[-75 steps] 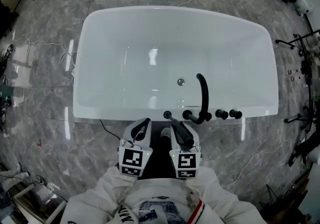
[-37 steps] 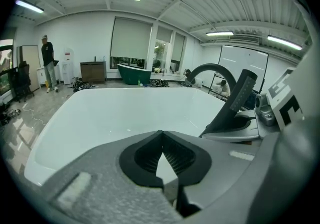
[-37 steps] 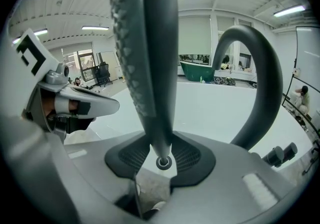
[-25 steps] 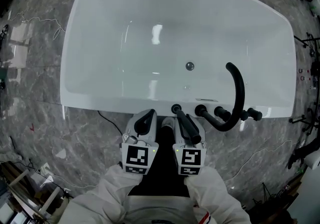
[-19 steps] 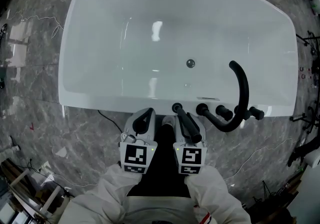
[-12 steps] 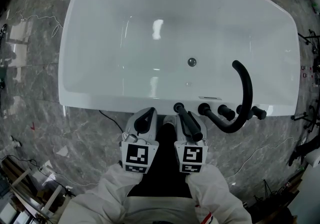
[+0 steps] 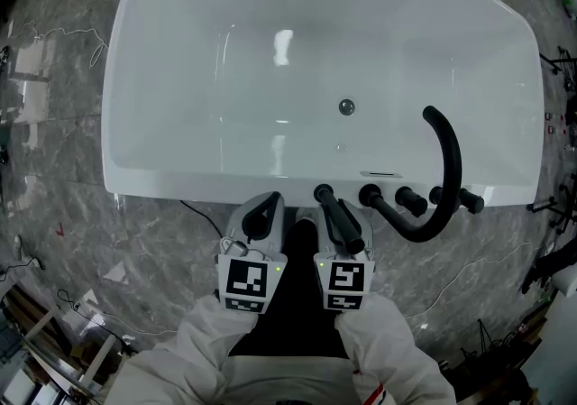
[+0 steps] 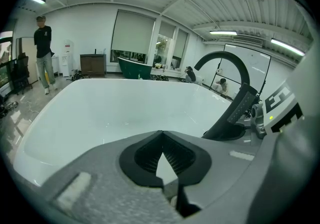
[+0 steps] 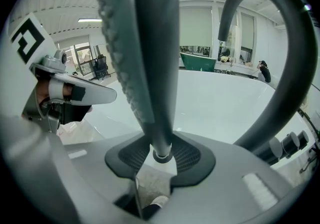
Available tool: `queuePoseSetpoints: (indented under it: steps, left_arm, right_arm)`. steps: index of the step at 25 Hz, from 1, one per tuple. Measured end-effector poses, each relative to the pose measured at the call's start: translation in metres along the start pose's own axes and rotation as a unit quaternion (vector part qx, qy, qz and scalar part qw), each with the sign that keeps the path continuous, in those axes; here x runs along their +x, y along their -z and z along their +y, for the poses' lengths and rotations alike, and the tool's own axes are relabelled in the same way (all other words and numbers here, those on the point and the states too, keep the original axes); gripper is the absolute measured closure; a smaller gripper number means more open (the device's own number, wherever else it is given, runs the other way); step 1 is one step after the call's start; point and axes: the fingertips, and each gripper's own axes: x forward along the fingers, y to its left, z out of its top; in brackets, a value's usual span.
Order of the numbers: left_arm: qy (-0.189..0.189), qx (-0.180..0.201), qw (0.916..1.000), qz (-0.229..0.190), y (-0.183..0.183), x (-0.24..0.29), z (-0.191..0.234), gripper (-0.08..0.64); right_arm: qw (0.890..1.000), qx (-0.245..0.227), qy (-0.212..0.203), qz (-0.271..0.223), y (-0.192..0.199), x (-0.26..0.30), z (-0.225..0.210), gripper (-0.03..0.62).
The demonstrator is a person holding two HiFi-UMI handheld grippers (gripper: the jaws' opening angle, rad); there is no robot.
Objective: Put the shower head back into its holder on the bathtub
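I am standing over a white bathtub (image 7: 122, 173) on a grey marbled floor (image 7: 54, 115). My right gripper (image 9: 161, 154) is pinching the narrow end of the black shower head (image 9: 150, 58), whose far end is lying just beside the holder (image 7: 322, 193) on the near rim. My left gripper (image 8: 162, 138) is pressing its fingers together on nothing. The curved spout (image 7: 448, 160) is arching to the right, and the basin is lying open ahead.

No legible words, brands or numbers anywhere, only black-and-white square code markers on the near cubes of the left hand-held gripper (image 7: 264, 207) and right hand-held gripper (image 7: 332, 209)
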Motion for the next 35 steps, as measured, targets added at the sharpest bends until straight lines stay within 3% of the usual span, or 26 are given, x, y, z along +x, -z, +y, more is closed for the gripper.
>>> queuePoseSetpoints:
  steps: [35]
  left_arm:
    - [0.007, -0.016, 0.9995, 0.025, 0.017, 0.014, 0.007, 0.558]
  right_arm:
    - [1.0, -0.01, 0.0, 0.025, 0.014, 0.023, 0.004, 0.456]
